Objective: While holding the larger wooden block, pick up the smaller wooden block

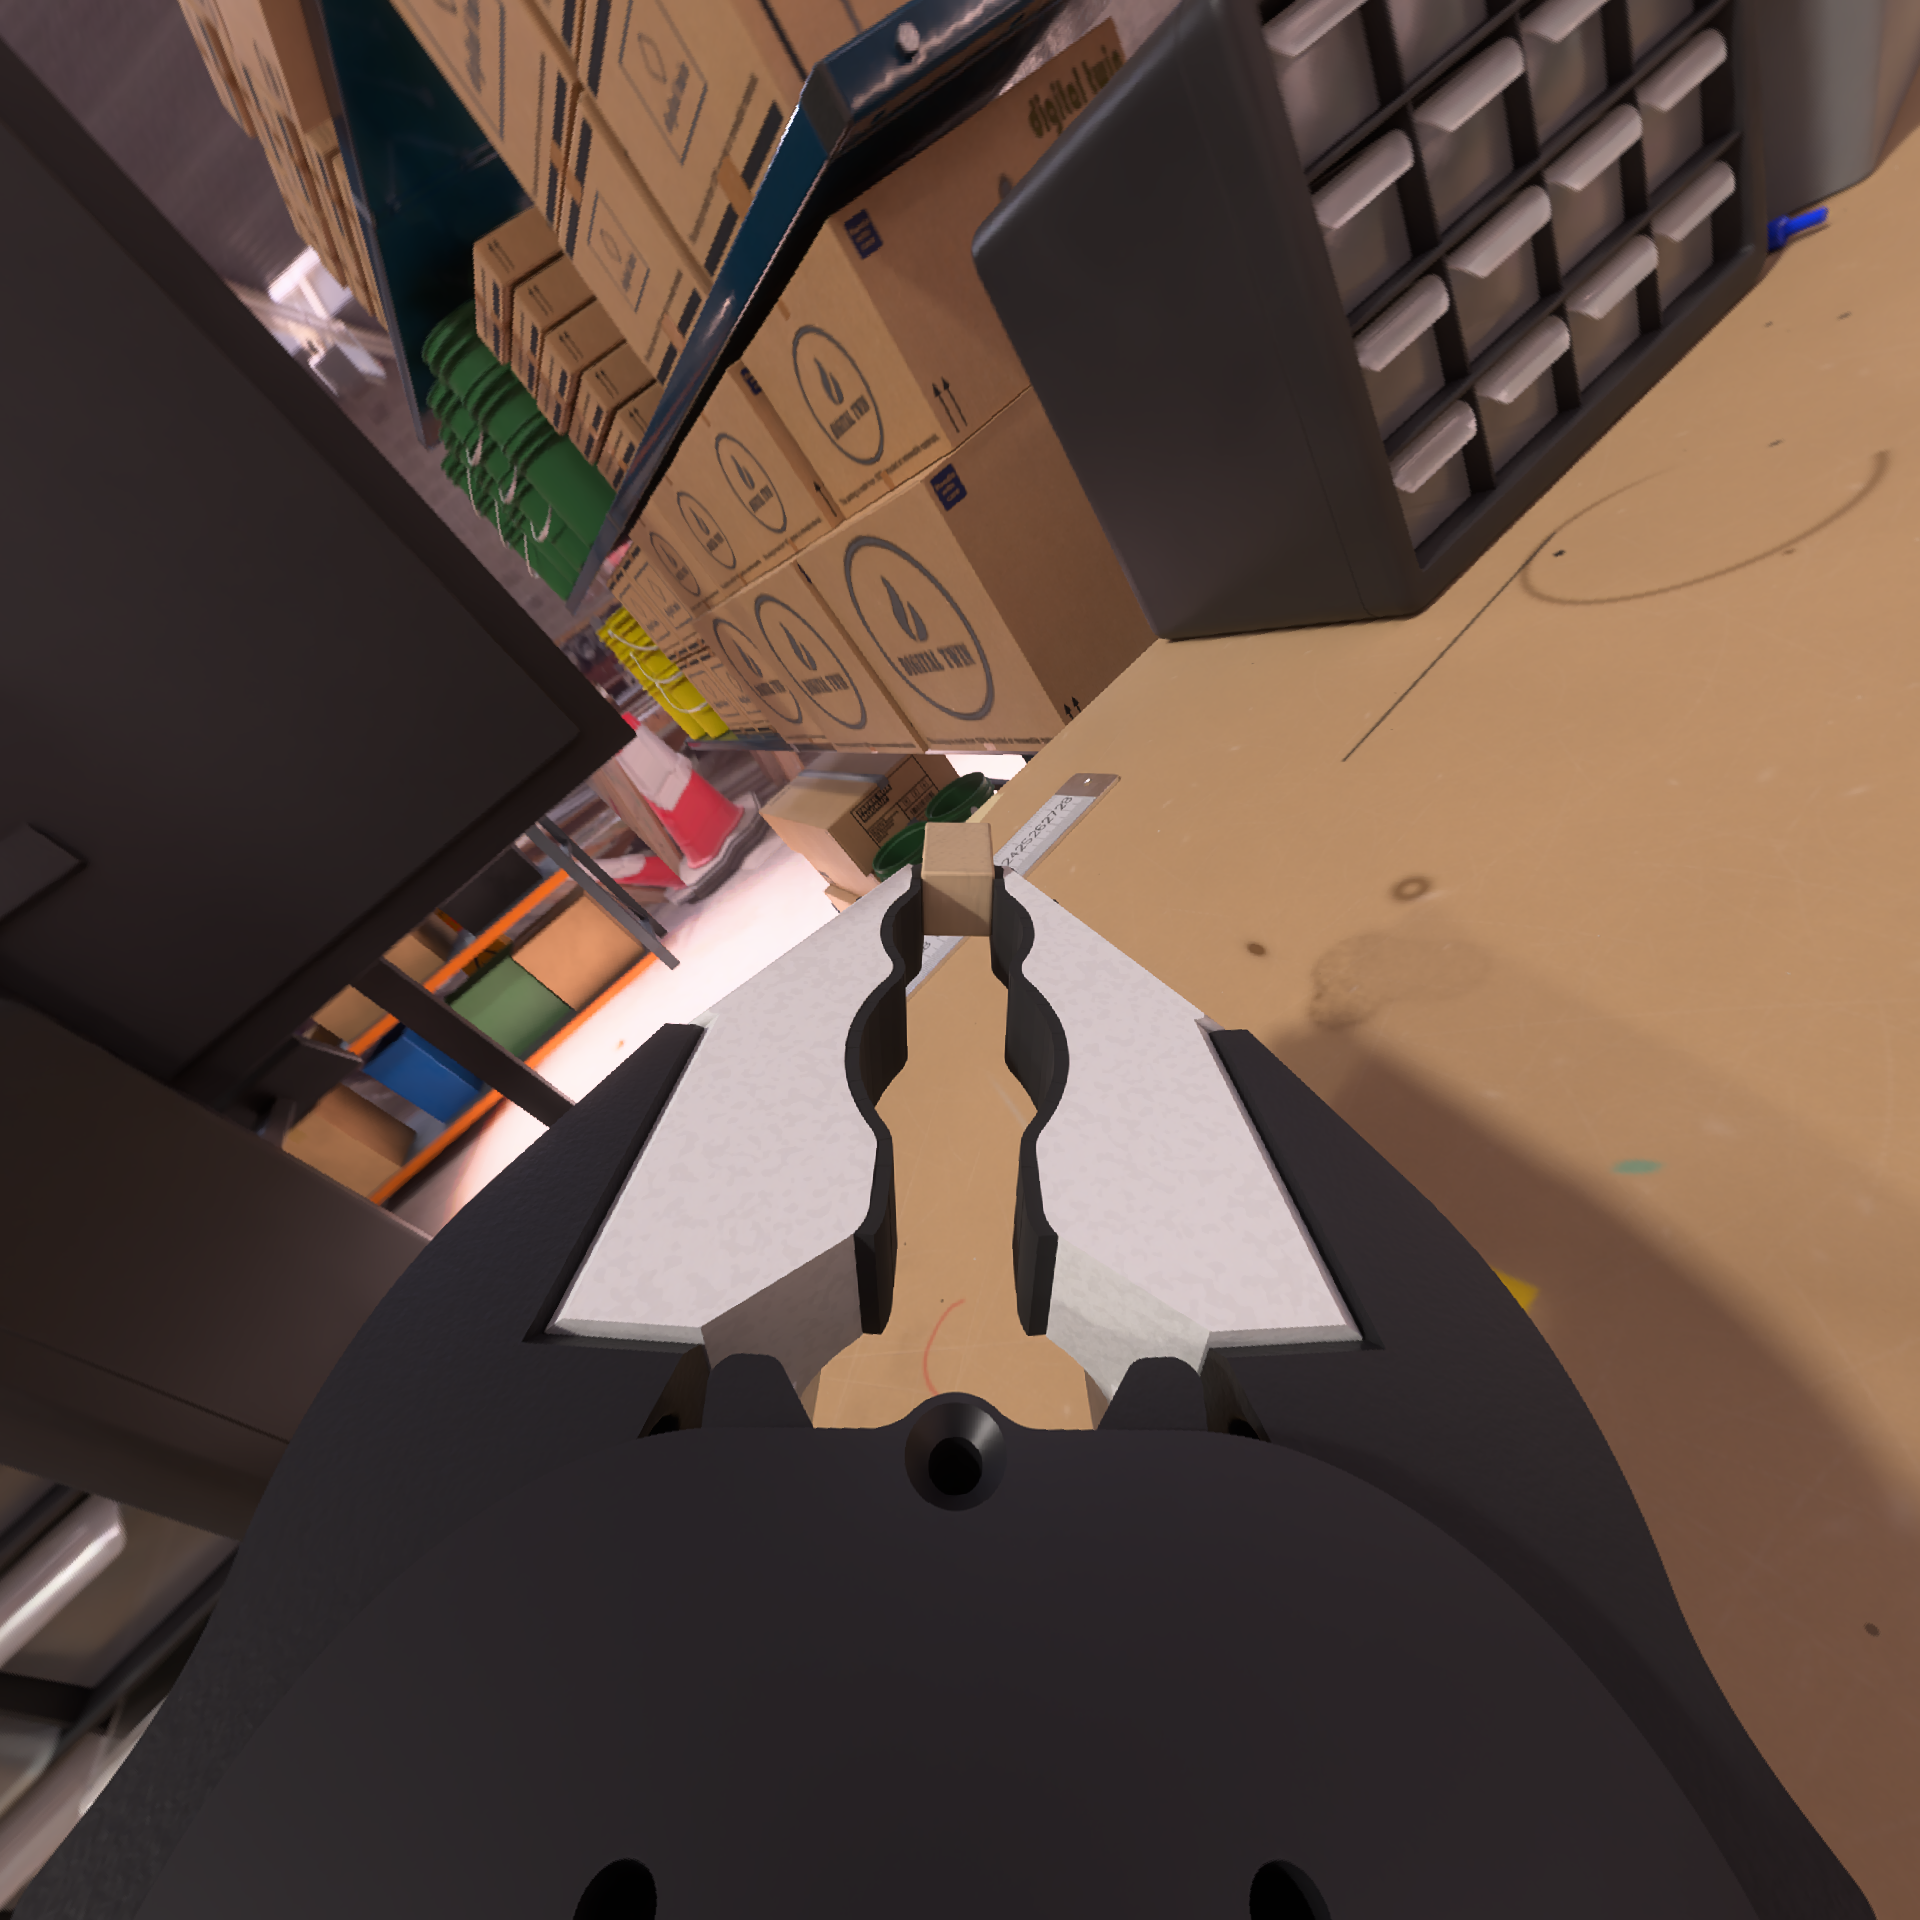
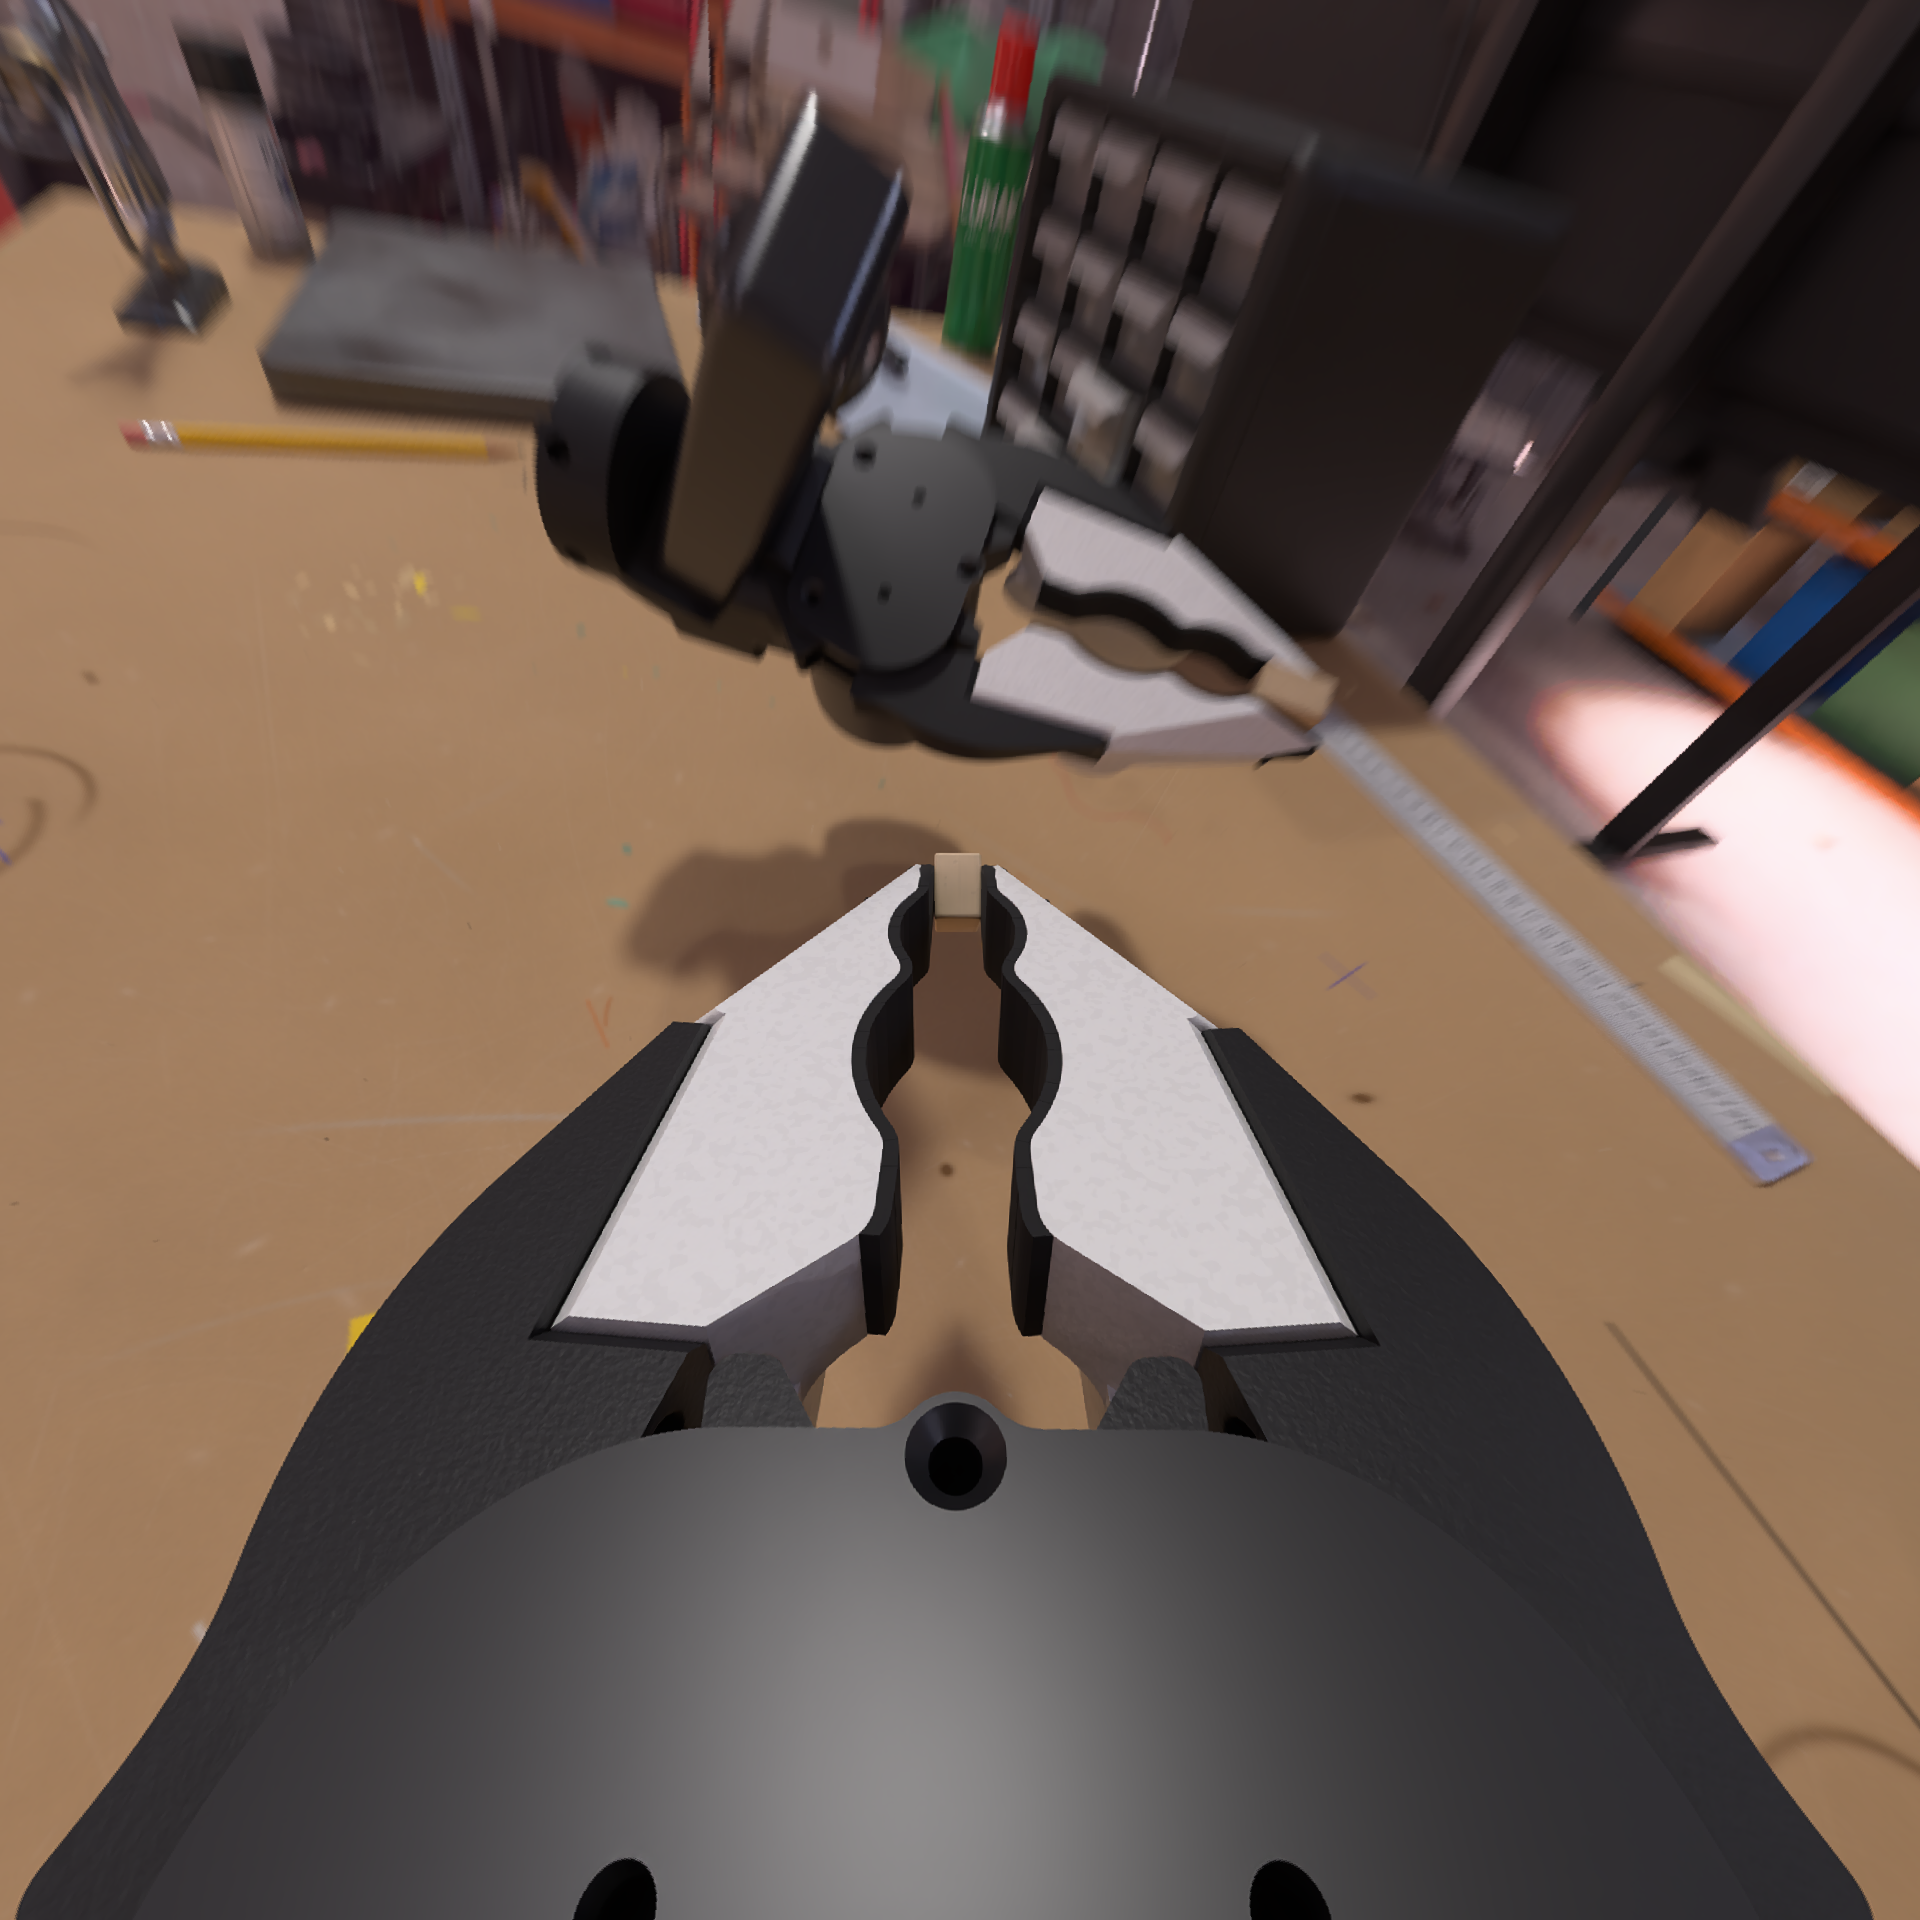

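Our left tool (image 1: 958, 902) pinches the larger block (image 1: 956, 891) at its fingertips, aloft past the worktop (image 1: 1558, 935) edge. Our right tool (image 2: 957, 896) clamps the smaller block (image 2: 956, 885) just above the worktop. Both grips are at the tips only; a jolt could twist either block free. Only the right view shows both tools, plus a pencil (image 2: 312, 438); the ruler (image 2: 1558, 935) shows in both.

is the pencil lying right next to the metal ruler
No, the pencil lies far left on the bench, while the ruler runs along its right edge.
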`<state>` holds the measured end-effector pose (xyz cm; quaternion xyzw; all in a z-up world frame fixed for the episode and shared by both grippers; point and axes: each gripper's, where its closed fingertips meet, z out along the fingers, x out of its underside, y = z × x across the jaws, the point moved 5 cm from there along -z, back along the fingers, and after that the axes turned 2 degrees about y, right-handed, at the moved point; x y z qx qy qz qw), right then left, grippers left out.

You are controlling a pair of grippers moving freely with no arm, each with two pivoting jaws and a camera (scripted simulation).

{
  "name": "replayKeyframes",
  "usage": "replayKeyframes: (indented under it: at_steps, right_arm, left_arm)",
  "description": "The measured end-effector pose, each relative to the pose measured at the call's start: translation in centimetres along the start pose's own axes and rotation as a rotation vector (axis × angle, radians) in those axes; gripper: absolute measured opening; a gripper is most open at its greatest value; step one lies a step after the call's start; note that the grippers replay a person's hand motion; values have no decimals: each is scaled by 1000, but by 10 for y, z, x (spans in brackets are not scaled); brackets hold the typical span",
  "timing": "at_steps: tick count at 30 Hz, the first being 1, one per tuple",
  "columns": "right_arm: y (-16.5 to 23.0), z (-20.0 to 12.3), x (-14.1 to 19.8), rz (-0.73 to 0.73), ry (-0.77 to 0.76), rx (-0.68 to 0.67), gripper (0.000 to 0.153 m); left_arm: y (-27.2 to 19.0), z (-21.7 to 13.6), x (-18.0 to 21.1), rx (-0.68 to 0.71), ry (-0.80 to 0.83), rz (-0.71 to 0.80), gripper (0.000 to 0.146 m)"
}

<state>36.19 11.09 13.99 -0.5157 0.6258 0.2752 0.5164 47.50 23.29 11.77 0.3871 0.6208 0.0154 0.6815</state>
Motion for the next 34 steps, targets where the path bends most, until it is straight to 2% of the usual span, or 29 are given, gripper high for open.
replayKeyframes:
  at_steps: [2, 5, 11, 17, 21, 25, 29, 34]
  right_arm:
    - [-4, -28, -7, -5, -110, 41, 8]
    - [-7, -57, -12, -2, -185, 91, 8]
    - [-15, -84, -19, -63, -165, 219, 8]
    - [-38, -129, -66, -170, -210, 519, 8]
    - [-48, -151, -94, -277, -142, 712, 8]
    - [-52, -135, -83, -316, 6, 700, 8]
    - [-56, -102, -38, -270, 137, 607, 8]
    - [-55, -70, 9, -170, 205, 492, 8]
  left_arm:
    - [-5, -1, -4, 5, -9, 42, 11]
    - [-15, 0, -7, 28, -16, 109, 11]
    - [-34, 0, -12, 70, -28, 228, 11]
    - [-37, -1, -12, 80, -36, 248, 11]
    - [-39, -1, -13, 97, -48, 243, 11]
    - [-44, -3, -16, 109, -61, 275, 11]
    - [-51, -5, -19, 122, -77, 318, 11]
    - [-57, -6, -21, 131, -87, 377, 11]
